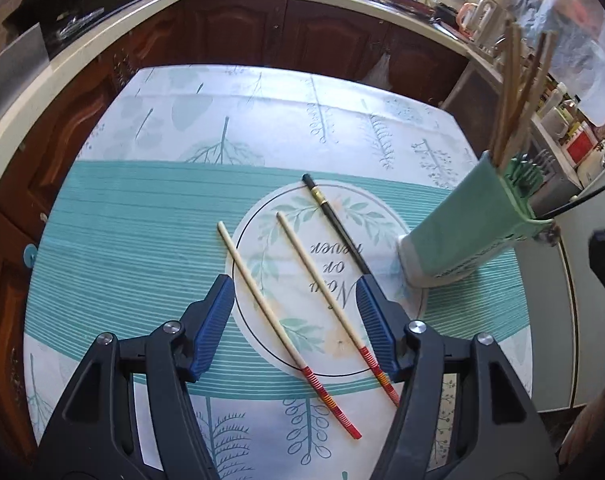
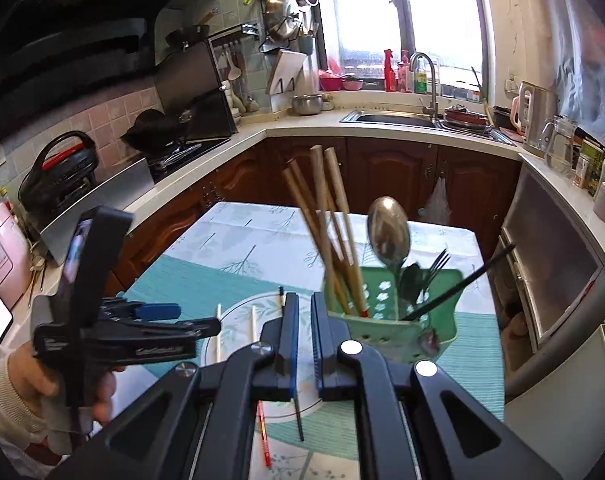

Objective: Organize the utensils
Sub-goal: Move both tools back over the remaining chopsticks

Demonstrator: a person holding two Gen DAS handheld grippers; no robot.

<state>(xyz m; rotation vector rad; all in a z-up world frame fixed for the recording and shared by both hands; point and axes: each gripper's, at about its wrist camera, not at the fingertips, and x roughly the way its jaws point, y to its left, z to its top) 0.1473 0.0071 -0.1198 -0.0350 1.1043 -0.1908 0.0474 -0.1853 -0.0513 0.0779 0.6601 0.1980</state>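
Note:
Two pale chopsticks with red striped ends and one black chopstick lie on the tablecloth. My left gripper is open above the two pale chopsticks, holding nothing. A green utensil holder stands to the right with wooden chopsticks, forks and a black chopstick in it. In the right wrist view the holder also holds a metal spoon. My right gripper hovers above the table left of the holder, its jaws a narrow gap apart and empty. The left gripper shows at the left.
The table with a teal patterned cloth stands in a kitchen. Brown cabinets and a white counter run behind it, with a sink at the back. A grey appliance stands close at the table's right.

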